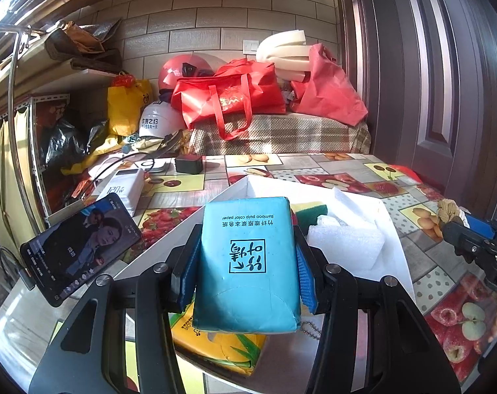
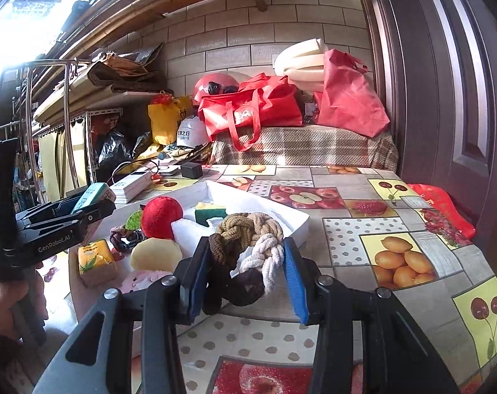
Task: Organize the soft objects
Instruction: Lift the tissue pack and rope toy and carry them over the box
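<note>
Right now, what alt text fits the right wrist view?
The right gripper clamps a braided rope knot above a fruit-print tablecloth, near a white tray holding a red plush ball and sponge. At left, the left gripper holds a blue tissue pack.

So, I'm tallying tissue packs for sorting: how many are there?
2. The blue pack is clamped in the left gripper; the yellow pack lies on the table near the red plush toy. Others may be hidden.
</note>
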Demonstrator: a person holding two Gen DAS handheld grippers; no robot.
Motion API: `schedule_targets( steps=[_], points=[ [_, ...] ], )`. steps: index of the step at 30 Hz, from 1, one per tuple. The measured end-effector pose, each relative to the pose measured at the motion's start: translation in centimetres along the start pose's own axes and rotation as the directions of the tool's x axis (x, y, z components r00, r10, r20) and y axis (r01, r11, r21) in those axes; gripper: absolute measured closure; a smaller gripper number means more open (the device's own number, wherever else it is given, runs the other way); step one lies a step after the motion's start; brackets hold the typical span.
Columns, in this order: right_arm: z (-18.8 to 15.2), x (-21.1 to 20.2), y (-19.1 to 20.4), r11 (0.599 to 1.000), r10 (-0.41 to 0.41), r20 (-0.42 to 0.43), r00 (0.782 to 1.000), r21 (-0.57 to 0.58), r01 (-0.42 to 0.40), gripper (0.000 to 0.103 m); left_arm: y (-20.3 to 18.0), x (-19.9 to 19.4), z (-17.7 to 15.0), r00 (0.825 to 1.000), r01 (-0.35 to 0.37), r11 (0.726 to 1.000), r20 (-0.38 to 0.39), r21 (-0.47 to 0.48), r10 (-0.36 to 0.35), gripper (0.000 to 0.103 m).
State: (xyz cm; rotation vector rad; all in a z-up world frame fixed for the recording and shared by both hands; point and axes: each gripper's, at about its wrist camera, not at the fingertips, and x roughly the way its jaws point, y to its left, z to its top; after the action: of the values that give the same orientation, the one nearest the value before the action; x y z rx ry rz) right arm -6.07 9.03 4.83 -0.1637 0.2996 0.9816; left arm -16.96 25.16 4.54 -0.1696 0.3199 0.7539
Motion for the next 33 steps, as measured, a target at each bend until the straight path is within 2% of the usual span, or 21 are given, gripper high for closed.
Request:
schedule_targets(
  steps=[5,10,16,22,25,28,33],
  points=[
    [0.5,1.8,2.7,0.997,0.044,-0.002,0.999,-0.062,-0.044,0.059,0.0,0.7,0.3,1.000,-0.013,1.000,0.004,0.013,0.013,0.053],
    [1.1,4.1,4.5,0.990,0.094,-0.048,0.994,-0.104,-0.098,0.059,0.2,2.0,0.7,1.000,-0.017,1.000,-0.022,0.020,0.017,0.053],
    [1.4,6.2,5.2,0.984,0.118,-0.092,0.989,-0.126,-0.129,0.059,0.9,3.4,1.1,0.998,-0.036,0.999,-0.049,-0.012,0.035,0.053],
    [1.5,7.8,6.2,0.969,0.154,-0.144,0.977,-0.169,-0.178,0.059,0.9,4.2,1.2,0.996,-0.050,0.999,-0.078,-0.006,0.050,0.053],
    [1.6,8.3,6.4,0.967,0.141,-0.142,0.980,-0.191,-0.166,0.059,0.9,4.5,1.2,0.995,-0.057,0.998,-0.088,-0.004,0.056,0.053],
    [1.8,9.3,5.6,0.978,0.108,-0.147,0.983,-0.164,-0.132,0.059,1.1,4.9,1.3,0.993,-0.064,0.998,-0.099,-0.008,0.063,0.053],
    [2.1,9.6,4.0,0.988,0.117,-0.149,0.982,-0.082,-0.130,0.059,1.4,5.5,1.3,0.990,-0.068,0.998,-0.121,-0.015,0.065,0.053]
  ],
)
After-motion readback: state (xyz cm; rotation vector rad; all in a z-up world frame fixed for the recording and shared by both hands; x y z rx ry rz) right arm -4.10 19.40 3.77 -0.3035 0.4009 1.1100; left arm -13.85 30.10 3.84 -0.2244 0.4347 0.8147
